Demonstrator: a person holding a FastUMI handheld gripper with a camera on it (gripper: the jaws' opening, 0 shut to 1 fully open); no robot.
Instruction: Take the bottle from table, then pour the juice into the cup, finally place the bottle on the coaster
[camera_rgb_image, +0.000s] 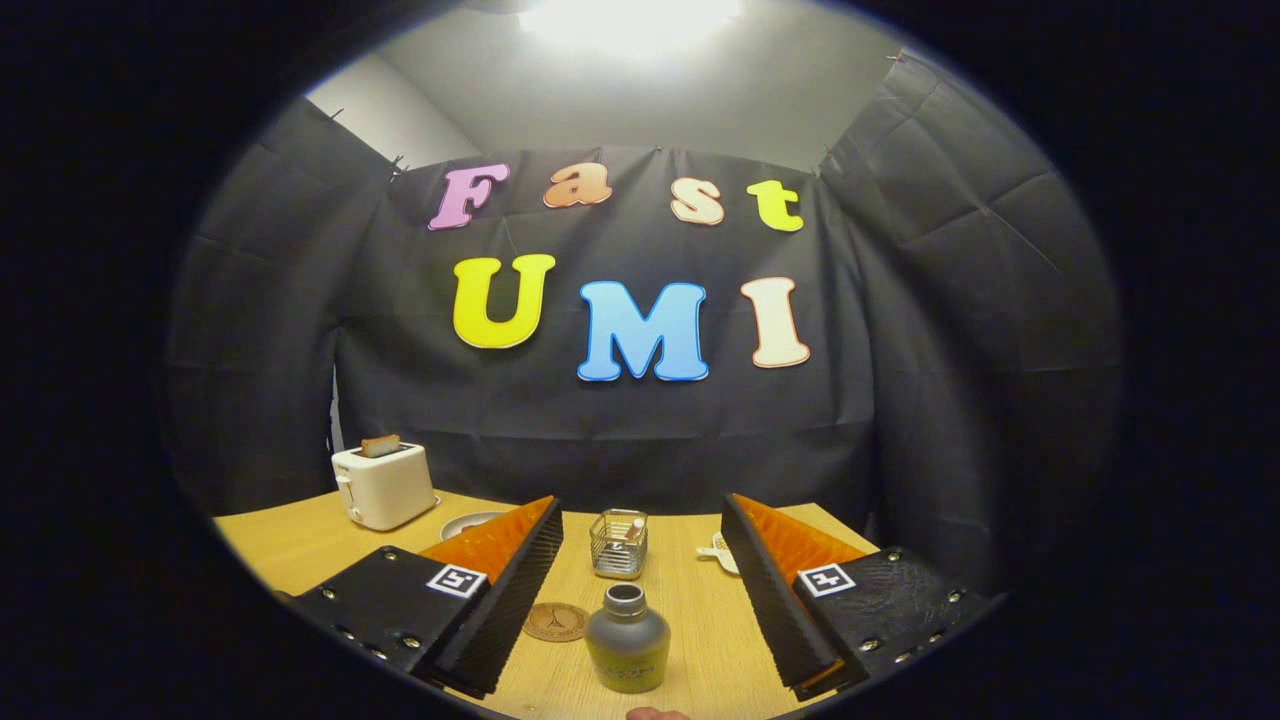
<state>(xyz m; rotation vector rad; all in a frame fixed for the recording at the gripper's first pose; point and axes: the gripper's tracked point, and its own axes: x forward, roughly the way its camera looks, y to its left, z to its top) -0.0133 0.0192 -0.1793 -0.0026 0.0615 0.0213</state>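
Note:
A small frosted bottle (627, 640) with an open neck stands upright on the wooden table (290, 550), between my two fingers and apart from both. My gripper (640, 560) is open, its fingers wide on either side of the bottle. A round brown coaster (555, 621) lies flat just left of the bottle, by the left finger. Beyond the bottle stands a small clear cup (618, 543) with ribbed sides.
A white toaster (383, 485) with a slice in it stands at the table's back left. A plate (470, 522) lies behind the left finger. A small white object (716, 549) sits near the right finger. Black cloth closes the booth behind.

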